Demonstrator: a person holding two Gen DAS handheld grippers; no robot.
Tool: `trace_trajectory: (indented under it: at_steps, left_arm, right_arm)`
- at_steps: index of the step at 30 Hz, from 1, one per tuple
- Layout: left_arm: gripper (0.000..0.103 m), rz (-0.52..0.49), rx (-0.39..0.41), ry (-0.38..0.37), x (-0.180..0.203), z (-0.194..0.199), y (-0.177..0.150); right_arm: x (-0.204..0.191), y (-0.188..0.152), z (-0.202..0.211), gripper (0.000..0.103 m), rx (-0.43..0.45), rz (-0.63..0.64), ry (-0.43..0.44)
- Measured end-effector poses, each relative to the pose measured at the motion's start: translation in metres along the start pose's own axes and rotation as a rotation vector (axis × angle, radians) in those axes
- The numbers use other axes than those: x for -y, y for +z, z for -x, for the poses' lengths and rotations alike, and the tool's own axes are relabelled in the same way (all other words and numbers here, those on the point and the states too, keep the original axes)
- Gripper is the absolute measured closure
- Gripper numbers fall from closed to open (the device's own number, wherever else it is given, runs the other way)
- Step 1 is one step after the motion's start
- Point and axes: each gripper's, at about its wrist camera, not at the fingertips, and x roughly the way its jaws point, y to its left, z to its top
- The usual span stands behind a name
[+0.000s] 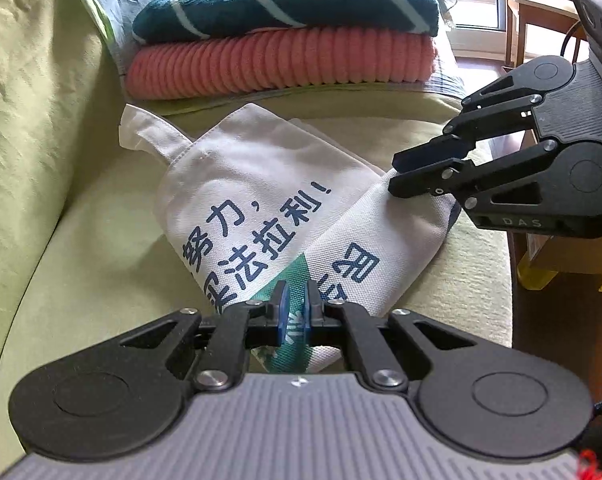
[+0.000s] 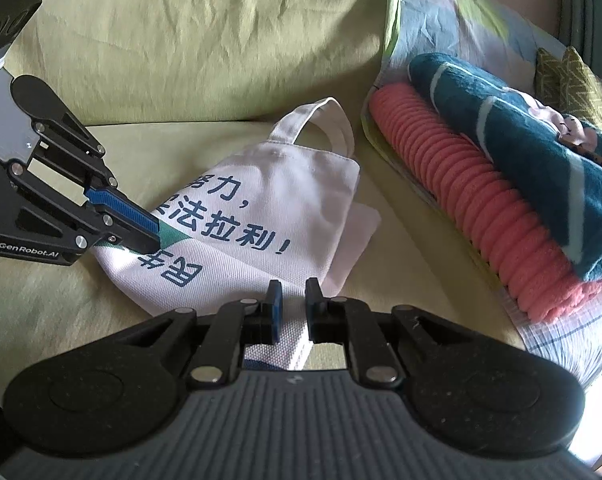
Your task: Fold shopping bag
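A white canvas shopping bag (image 1: pixel 261 184) with blue lettering and a teal patch lies on a green sofa seat (image 1: pixel 81 248). Its bottom part is folded up over the printed face, and its handle (image 1: pixel 149 136) points toward the backrest. My left gripper (image 1: pixel 296 294) is shut on the teal corner of the folded flap. My right gripper (image 1: pixel 397 178) pinches the flap's other corner at the right. In the right wrist view the bag (image 2: pixel 285 184) lies ahead, my right gripper (image 2: pixel 293 292) has white fabric between its fingers, and my left gripper (image 2: pixel 151 236) grips the teal corner.
A folded pink ribbed towel (image 1: pixel 281 64) under a teal striped one (image 1: pixel 285 8) is stacked just beyond the bag, also seen as the pink towel (image 2: pixel 461 192) at right. The green backrest (image 2: pixel 181 40) rises behind. The seat's edge and wooden furniture (image 1: pixel 541 12) lie to the right.
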Motion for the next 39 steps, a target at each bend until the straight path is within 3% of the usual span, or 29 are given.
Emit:
trace_trajectory:
  at_steps: [6,11,14,18,19,22,27,31,36,39]
  left_arm:
    - [0.101,0.01,0.037,0.007,0.0,0.002,-0.006]
    - [0.098,-0.101,0.045,0.051,0.01,0.006,-0.008]
    - [0.09,-0.262,0.061,0.11,0.023,0.017,-0.014]
    - [0.054,-0.547,0.077,0.172,0.044,0.034,-0.033]
    - [0.049,-0.632,0.07,0.186,0.05,0.035,-0.041]
    - [0.049,-0.846,0.037,0.239,0.066,0.029,-0.062]
    - [0.05,-1.018,0.018,0.339,0.071,0.002,-0.078]
    - [0.057,-1.065,0.031,0.354,0.071,-0.014,-0.079]
    - [0.06,-0.95,0.0,0.238,0.054,-0.014,-0.062]
    - [0.059,-0.913,-0.025,0.16,0.043,-0.011,-0.051]
  right_arm:
    - [-0.001,-0.004,0.0,0.093,0.017,0.004,-0.001]
    - [0.002,-0.004,0.0,0.093,0.016,0.01,0.014]
    - [0.004,-0.003,0.0,0.093,0.014,0.008,0.021]
    - [0.005,-0.004,0.0,0.089,0.02,0.008,0.037]
    - [0.004,-0.004,0.0,0.089,0.02,0.013,0.037]
    - [0.005,-0.005,0.0,0.088,0.025,0.016,0.041]
    - [0.007,-0.005,0.001,0.088,0.028,0.015,0.054]
    - [0.009,-0.006,-0.001,0.088,0.032,0.01,0.064]
    - [0.007,-0.005,-0.004,0.085,0.047,0.03,0.065]
    - [0.006,-0.001,-0.005,0.085,0.054,0.104,0.078]
